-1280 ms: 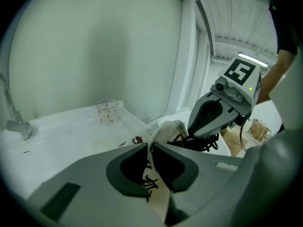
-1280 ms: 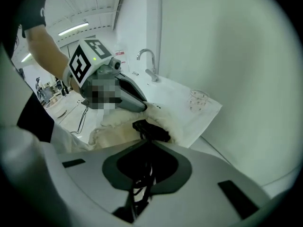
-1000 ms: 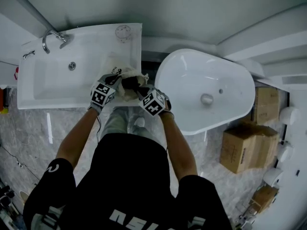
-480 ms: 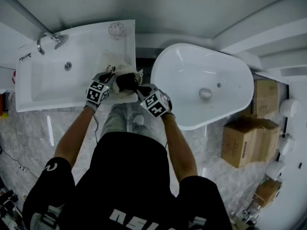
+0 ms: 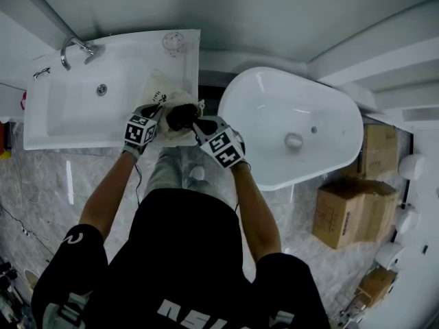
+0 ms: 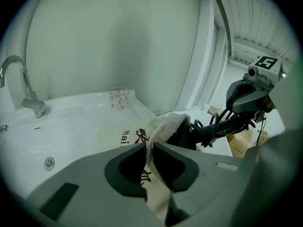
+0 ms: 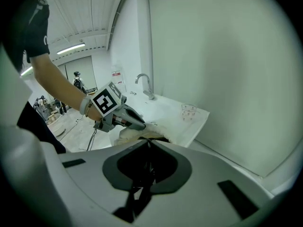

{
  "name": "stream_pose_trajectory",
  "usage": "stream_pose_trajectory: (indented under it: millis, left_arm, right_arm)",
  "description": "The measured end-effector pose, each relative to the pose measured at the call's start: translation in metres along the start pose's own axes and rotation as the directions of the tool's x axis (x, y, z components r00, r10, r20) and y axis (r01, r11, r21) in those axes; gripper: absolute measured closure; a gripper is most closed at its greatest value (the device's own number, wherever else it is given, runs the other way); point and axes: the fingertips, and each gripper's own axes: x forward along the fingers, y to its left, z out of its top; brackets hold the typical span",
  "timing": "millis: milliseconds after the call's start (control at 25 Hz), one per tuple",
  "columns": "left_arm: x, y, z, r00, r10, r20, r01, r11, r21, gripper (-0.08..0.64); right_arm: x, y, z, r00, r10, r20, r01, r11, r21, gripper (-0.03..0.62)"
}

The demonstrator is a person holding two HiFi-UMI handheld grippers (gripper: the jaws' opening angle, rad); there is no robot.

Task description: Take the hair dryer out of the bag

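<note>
Cream cloth bag [image 5: 159, 93] lies on the flat ledge of a white basin [image 5: 68, 115], print side up, with its mouth turned toward the right gripper [image 5: 197, 125].

Left gripper [image 6: 150, 148]: the jaws are nipped together on a fold of the bag's rim. The cloth runs up between the pads and hangs down below them.

Just right of this gripper's tips, the black dryer [image 5: 182, 117] sits in the bag's open mouth, part inside and part out. How much of it the cloth covers cannot be told.

Right gripper: the jaws are pressed together on the dryer's black cord [image 7: 144, 186], which hangs down between them. Its tips are just beside the bag's mouth, facing the left gripper's tips across the dryer. Seen from the left gripper, the dark body fills the mouth, and coiled cord trails from it toward the right gripper.

Beyond the left gripper, on the basin's far corner, a clear glass [image 5: 175, 44] stands upright. Farther left of that gripper are the tap [image 5: 72, 49] and, in the basin's floor, a drain [image 5: 101, 89].

Right of the right gripper, apart from it, stands an oval tub [image 5: 267, 101] with a drain fitting in its floor. Farther right again, cardboard boxes [image 5: 350, 211] sit on the floor.
</note>
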Motion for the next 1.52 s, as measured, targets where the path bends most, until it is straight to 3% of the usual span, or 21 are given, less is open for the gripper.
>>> stream_pose_trajectory:
  millis: [400, 640, 800, 1120, 1360, 1520]
  left_arm:
    - [-0.026, -0.011, -0.001, 0.996, 0.052, 0.077, -0.047, 0.997, -0.061, 0.526]
    - [-0.051, -0.007, 0.005, 0.977, 0.14, 0.159, -0.111, 0.978, -0.177, 0.526]
    - [-0.069, -0.012, 0.004, 0.968, 0.161, 0.193, -0.13, 0.978, -0.162, 0.528]
    - [-0.127, -0.024, 0.039, 0.908, 0.168, 0.385, -0.129, 0.984, -0.125, 0.56]
    - [-0.154, -0.01, 0.049, 0.883, 0.201, 0.424, -0.153, 0.978, -0.145, 0.561]
    - [-0.164, 0.006, 0.045, 0.878, 0.225, 0.423, -0.171, 0.972, -0.161, 0.561]
  right_arm:
    - [-0.032, 0.005, 0.033, 0.994, -0.002, 0.113, 0.003, 1.0, -0.006, 0.58]
    - [-0.054, 0.006, 0.051, 0.986, -0.014, 0.167, 0.019, 0.999, -0.026, 0.58]
    - [-0.066, 0.005, 0.069, 0.978, -0.026, 0.209, 0.035, 0.999, -0.041, 0.58]
    - [-0.081, 0.002, 0.11, 0.957, -0.018, 0.289, 0.041, 0.996, -0.077, 0.58]
    - [-0.069, 0.002, 0.128, 0.954, -0.003, 0.299, 0.034, 0.995, -0.097, 0.58]
    - [-0.052, 0.001, 0.136, 0.957, 0.011, 0.289, 0.02, 0.994, -0.104, 0.58]
